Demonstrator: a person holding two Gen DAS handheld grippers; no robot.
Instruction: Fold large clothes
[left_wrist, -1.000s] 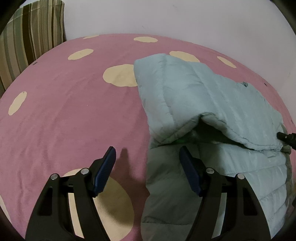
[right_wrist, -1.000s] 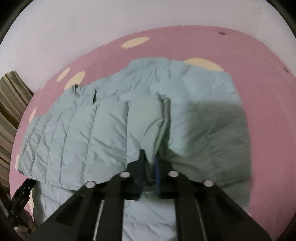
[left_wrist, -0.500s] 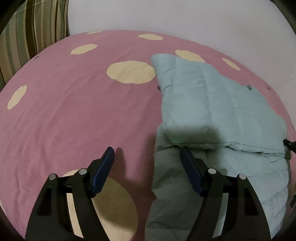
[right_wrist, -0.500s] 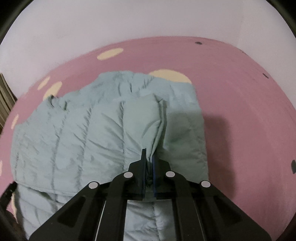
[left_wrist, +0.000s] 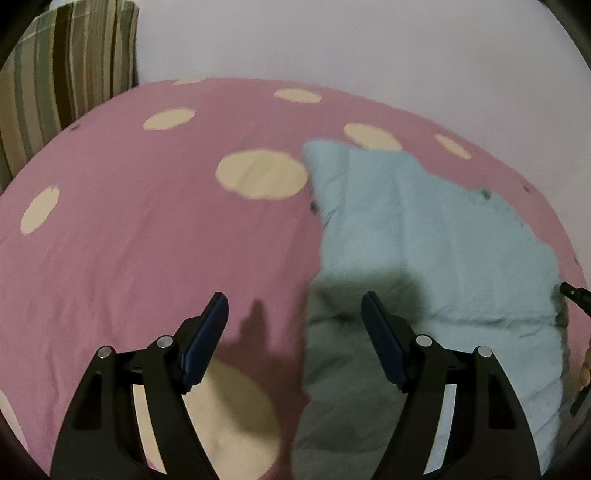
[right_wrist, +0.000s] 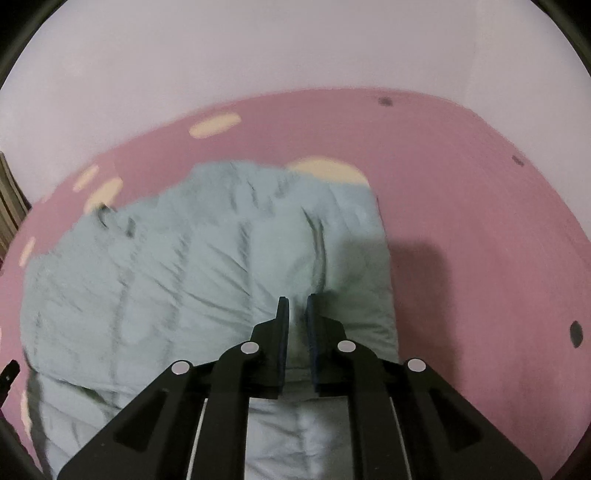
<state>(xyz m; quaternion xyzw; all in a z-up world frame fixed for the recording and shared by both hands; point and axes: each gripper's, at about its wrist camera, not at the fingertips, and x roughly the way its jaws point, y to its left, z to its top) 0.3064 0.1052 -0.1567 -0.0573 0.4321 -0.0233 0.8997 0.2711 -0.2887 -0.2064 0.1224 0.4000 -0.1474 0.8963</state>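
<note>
The quilted jacket (left_wrist: 436, 236), pale blue-green and padded, is spread on a pink bedsheet (left_wrist: 147, 240) that is patterned with cream dots. One half of the garment is seen folded over the other, so that an upper layer lies on a lower one, with the fold edge running across the near part of the garment in both views.

The left gripper (left_wrist: 294, 314) is held wide apart above the sheet, and nothing is gripped between its blue-padded fingers (left_wrist: 207, 332). Its left finger is placed over the bare sheet, while its right finger is positioned over the near edge of the jacket; whether the fabric is touched cannot be told. A shadow of the gripper is cast on the sheet and on the jacket's near corner.

The right gripper (right_wrist: 297, 306) is nearly closed, with only a narrow gap left between its fingers. Jacket fabric is seen in that gap, at the right edge of the folded layer, but whether it is actually pinched cannot be told.

A striped cushion (left_wrist: 62, 74) is propped at the far left corner of the bed, against a plain pale wall (left_wrist: 332, 44). No containers are shown, and no writing or label can be read on the jacket.
</note>
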